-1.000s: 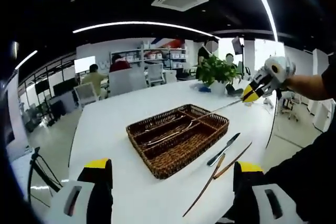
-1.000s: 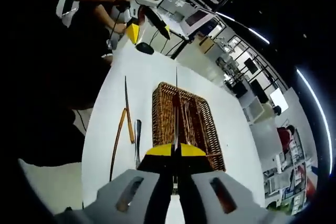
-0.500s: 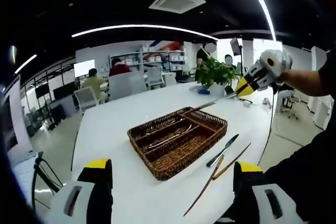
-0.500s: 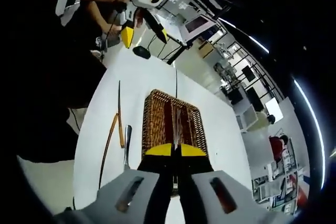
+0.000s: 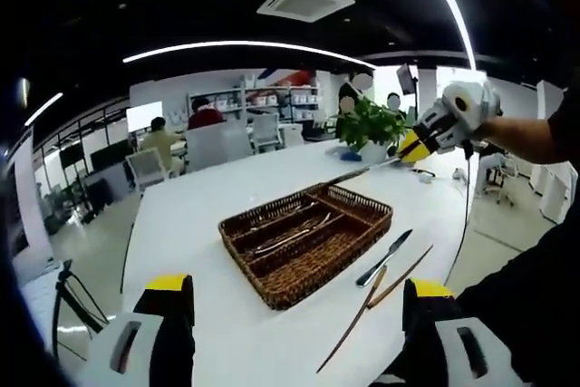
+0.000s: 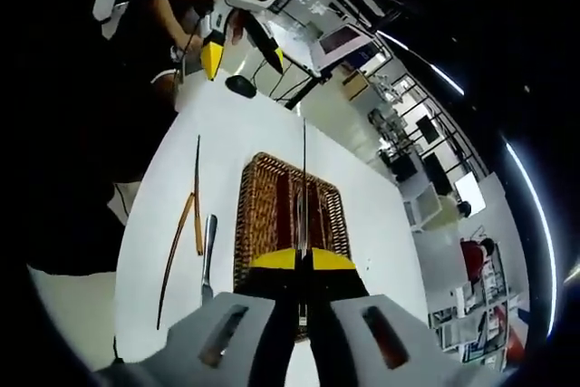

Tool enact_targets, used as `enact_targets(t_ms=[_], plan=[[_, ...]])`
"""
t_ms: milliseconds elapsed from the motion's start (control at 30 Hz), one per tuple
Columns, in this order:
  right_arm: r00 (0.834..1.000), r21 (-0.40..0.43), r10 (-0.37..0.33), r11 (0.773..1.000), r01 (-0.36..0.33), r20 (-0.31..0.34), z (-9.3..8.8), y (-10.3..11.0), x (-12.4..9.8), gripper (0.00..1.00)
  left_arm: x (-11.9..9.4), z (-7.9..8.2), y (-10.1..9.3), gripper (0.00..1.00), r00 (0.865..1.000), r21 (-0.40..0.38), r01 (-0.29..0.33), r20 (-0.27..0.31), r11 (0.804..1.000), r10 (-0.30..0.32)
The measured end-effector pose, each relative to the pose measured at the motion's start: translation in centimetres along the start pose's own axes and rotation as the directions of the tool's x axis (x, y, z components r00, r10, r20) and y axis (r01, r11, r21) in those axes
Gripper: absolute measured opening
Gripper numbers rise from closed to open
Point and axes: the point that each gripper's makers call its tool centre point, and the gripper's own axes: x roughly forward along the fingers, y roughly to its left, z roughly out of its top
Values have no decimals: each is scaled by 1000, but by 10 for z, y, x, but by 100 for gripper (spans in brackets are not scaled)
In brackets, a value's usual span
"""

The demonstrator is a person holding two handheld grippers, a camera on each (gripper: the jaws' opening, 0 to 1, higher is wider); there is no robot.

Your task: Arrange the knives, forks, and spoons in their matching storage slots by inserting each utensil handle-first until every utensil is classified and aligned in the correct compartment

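The right gripper (image 6: 304, 265) is clenched on a thin utensil (image 6: 304, 188), held by one end so that its long shaft runs straight ahead, away from the jaws. In the left gripper view this gripper (image 5: 410, 148) hangs over the far right side of the table (image 5: 208, 215), with the utensil (image 5: 358, 172) slanting down toward the basket's far corner. The basket (image 5: 304, 246) sits mid-table, and its compartments already hold several pieces. From the right gripper view the basket's (image 6: 263, 224) dividers run nearly parallel to the held shaft, so the coming move looks like a lowering along that same line into a slot. Which kind of utensil it is I cannot tell. The left gripper (image 5: 299, 314) is released, jaws wide apart, near the close edge. A knife (image 5: 385, 258) and brown sticks (image 5: 376, 301) lie loose on the table beside the basket's right side, nearer the left gripper.
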Motion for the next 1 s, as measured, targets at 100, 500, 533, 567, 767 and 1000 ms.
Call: enact_targets(t_ms=[100,500,533,567,767,1000], plan=[[1000,-7,-3,1000,3,6,1,-3,5,0,-1,-3,1,100,1000,-10,-1,-3,1000,1],[1000,-46,-11,999,12,25,3,-21,24,0,0,-8,-7,100,1000,-55,-3,4,998,3],[1000,-49,-14,999,16,26,3,-24,25,0,0,-9,-9,100,1000,-57,2,0,998,-2],[999,-50,-17,999,18,27,3,-26,26,0,1,-9,-10,100,1000,-55,5,-3,998,-5],[999,-53,-27,998,29,47,5,-35,34,0,-1,-6,-10,100,1000,-49,3,-5,999,-3],[998,-65,-34,997,37,55,7,-47,46,0,0,-2,-10,100,1000,-47,3,-2,999,-3]])
